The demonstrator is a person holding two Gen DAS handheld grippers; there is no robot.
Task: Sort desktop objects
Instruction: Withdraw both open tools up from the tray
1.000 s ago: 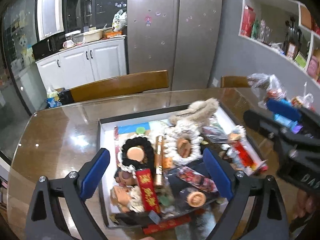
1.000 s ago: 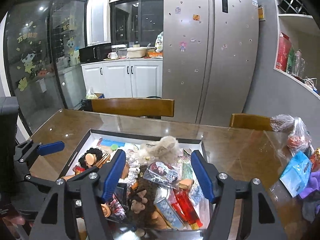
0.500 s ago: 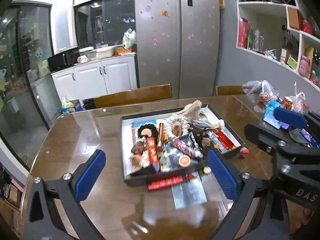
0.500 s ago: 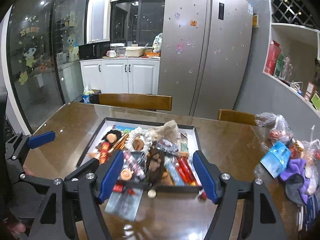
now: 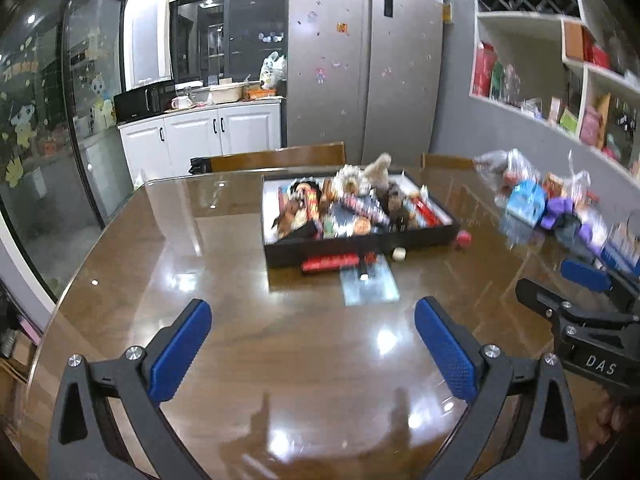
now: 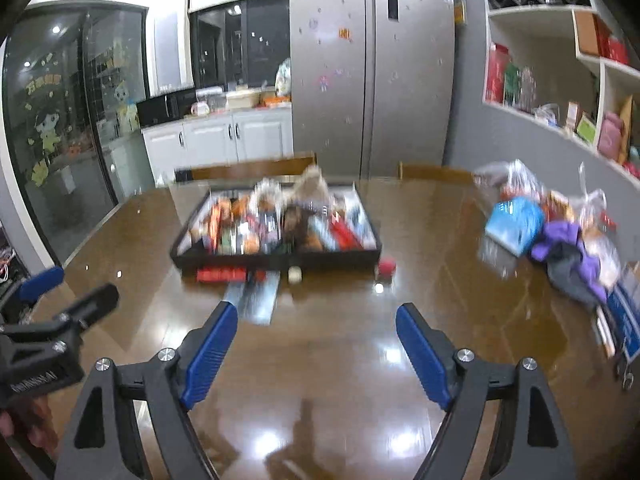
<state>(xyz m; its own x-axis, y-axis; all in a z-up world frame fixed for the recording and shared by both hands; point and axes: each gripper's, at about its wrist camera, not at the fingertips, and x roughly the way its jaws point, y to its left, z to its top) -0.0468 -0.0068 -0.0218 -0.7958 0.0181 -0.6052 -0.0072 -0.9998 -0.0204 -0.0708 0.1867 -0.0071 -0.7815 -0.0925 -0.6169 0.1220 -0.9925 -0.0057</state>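
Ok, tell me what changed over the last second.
Both claws pulled back and up from over the black tray: left claw and right claw now hover above bare table, open and empty. Nothing was grabbed or released. The tray's clutter and the items before it look unmoved.

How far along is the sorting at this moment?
Most items sit in the black tray. Nothing is in hand: left gripper and right gripper are open and empty. Left: red packet, silver sheet, small white piece, red piece.
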